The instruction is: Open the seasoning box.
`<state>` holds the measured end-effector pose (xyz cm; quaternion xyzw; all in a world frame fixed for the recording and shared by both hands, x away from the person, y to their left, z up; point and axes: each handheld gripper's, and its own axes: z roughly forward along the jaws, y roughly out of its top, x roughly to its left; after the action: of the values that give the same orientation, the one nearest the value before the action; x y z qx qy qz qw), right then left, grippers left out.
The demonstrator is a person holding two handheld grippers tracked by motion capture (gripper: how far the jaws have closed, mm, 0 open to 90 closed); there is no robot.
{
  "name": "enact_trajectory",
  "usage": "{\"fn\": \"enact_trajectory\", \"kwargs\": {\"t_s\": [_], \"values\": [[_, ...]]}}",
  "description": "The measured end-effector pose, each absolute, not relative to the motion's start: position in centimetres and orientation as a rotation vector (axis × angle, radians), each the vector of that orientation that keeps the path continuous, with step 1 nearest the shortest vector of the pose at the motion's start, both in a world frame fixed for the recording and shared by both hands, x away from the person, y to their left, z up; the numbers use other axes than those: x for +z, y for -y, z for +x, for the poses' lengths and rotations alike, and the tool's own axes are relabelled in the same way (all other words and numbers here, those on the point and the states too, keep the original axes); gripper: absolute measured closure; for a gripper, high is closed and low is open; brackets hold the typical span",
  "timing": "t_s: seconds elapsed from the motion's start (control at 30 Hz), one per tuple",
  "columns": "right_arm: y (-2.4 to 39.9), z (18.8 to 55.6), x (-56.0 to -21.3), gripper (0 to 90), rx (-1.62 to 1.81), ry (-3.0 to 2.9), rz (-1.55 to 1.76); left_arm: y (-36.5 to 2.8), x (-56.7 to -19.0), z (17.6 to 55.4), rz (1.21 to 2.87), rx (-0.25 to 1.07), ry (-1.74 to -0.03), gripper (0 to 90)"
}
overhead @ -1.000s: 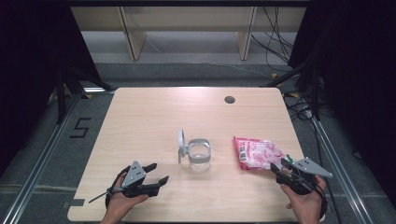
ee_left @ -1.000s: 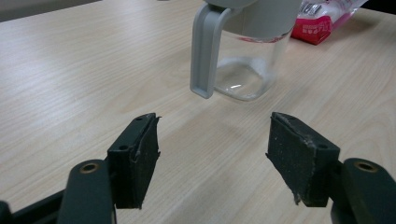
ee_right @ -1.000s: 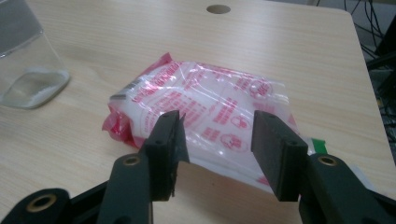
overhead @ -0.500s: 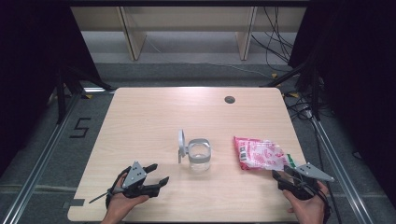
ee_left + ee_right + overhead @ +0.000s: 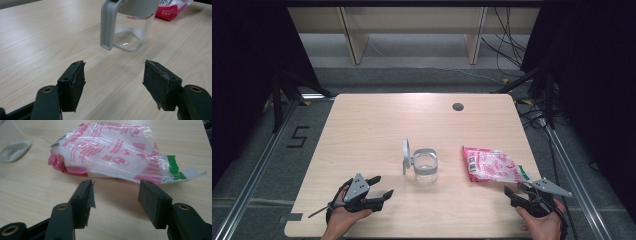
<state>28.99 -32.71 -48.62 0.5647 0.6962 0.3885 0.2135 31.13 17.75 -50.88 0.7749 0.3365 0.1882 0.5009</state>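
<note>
Item: clear jar with grey collar and flip lid standing open, upright near the middle of the wooden table; a little white residue on its bottom. Item: red-printed plastic bag of white contents, lying flat to the jar's right, well apart from it, its mouth end toward the near right edge. Left gripper: jaws apart, empty, low over the table, pointed at the jar. Right gripper: jaws have just been opening, nothing between them, just short of the bag. Progress, judged: early; the bag is not yet lifted, and any filling of the jar is outstanding.
</note>
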Motion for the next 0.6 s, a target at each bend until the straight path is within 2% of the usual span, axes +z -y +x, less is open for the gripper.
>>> {"fn": "enact_trajectory", "kwargs": {"t_s": [0.1, 0.23, 0.43, 0.53, 0.6], "values": [[33.1, 29.2, -48.8, 44.9, 1.067, -1.944, 1.504, -17.7, -50.9, 31.2, 1.869, 0.452, -0.809, 33.0], [32.8, 28.9, -48.7, 43.2, 1.058, -1.905, 1.599, -17.7, -50.9, 31.2, 1.864, 0.456, -0.81, 33.0], [33.6, 29.3, -48.9, 35.4, 1.101, -1.88, 1.626, -17.7, -50.9, 31.2, 1.873, 0.456, -0.813, 33.1], [33.4, 29.8, -49.1, 33.8, 1.106, -1.846, 1.711, -17.6, -51.0, 31.2, 1.876, 0.449, -0.802, 33.1], [33.8, 30.2, -49.2, 33.5, 1.13, -1.858, 1.654, -17.6, -51.0, 31.2, 1.873, 0.45, -0.802, 33.1]]}}
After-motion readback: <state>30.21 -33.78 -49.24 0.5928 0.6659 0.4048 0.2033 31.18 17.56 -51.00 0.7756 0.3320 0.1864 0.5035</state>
